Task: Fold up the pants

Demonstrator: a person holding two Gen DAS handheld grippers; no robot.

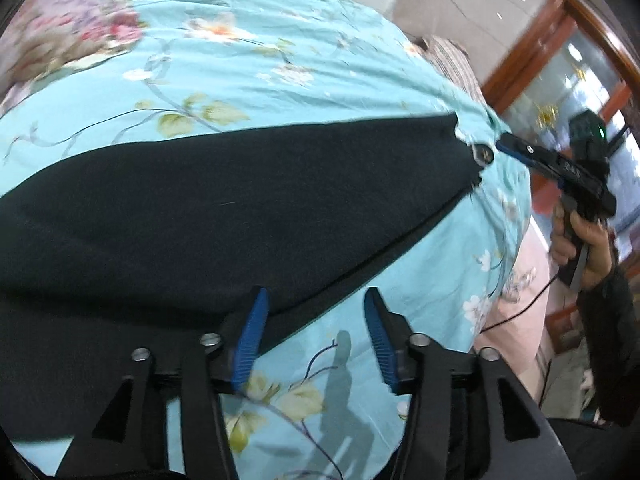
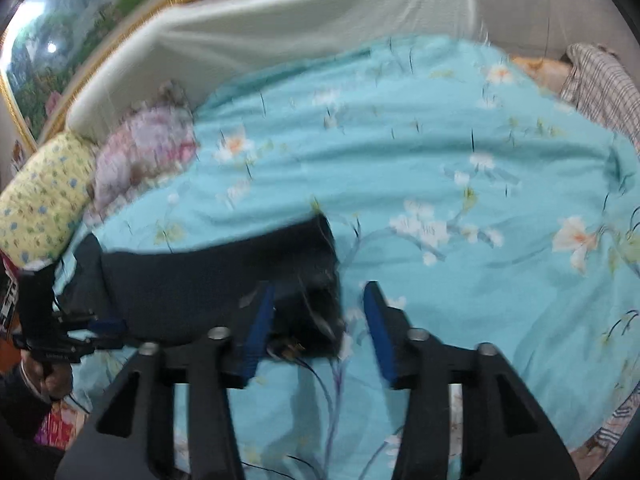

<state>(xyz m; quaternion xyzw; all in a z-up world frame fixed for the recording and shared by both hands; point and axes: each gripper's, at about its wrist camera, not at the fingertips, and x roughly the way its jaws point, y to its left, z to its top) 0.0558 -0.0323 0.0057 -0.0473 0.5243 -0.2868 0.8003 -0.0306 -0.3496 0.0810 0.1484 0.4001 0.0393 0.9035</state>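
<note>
Left gripper [image 1: 316, 312]: blue-padded fingers spread, nothing between them, left pad overlapping the near edge of the dark navy fabric pants [image 1: 224, 208]. Right gripper [image 2: 318, 312]: fingers also spread, empty, left pad over the pants' end, where a metal button shows; right-wrist view is motion-blurred. Pants lie flat in a long band across the turquoise floral bedsheet [image 1: 248, 76]. Beyond: pink floral pillow [image 2: 148, 152], yellow dotted pillow [image 2: 44, 196], white padded headboard [image 2: 300, 12], checked cloth [image 2: 600, 84] at the far right corner.
</note>
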